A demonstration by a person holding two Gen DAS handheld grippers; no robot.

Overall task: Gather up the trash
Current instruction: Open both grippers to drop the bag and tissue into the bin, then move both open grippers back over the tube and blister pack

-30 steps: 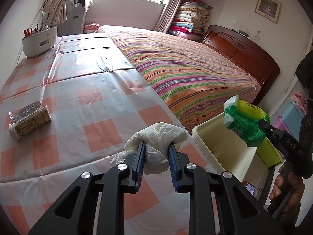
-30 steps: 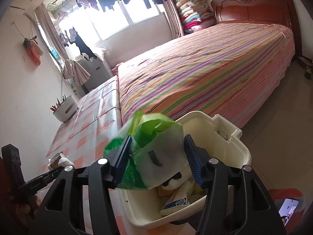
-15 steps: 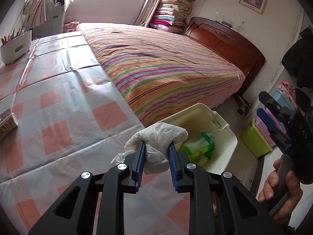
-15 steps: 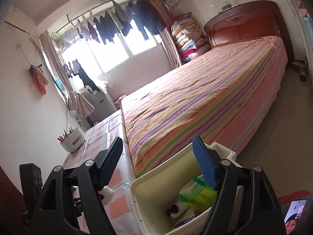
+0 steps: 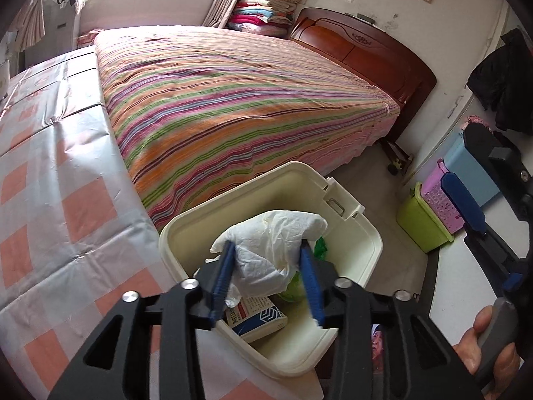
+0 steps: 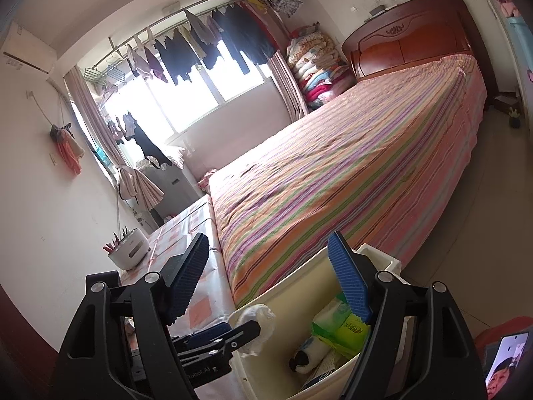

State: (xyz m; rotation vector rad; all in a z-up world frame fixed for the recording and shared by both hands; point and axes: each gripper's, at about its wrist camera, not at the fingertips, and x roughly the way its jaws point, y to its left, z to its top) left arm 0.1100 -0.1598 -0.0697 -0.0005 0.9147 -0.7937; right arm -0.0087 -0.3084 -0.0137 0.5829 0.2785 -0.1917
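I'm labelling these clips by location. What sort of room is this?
Most likely a home bedroom: a large bed with a wooden headboard, folded quilts stacked by the window, and laundry hanging on a rail.

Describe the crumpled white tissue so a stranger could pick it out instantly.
Find the striped bed; at its foot stands a cream plastic bin. Just above the bin's opening, the left gripper has the crumpled white tissue between its blue pads. Unlike the green packet and box lying inside, it is plain white, wrinkled and held aloft.
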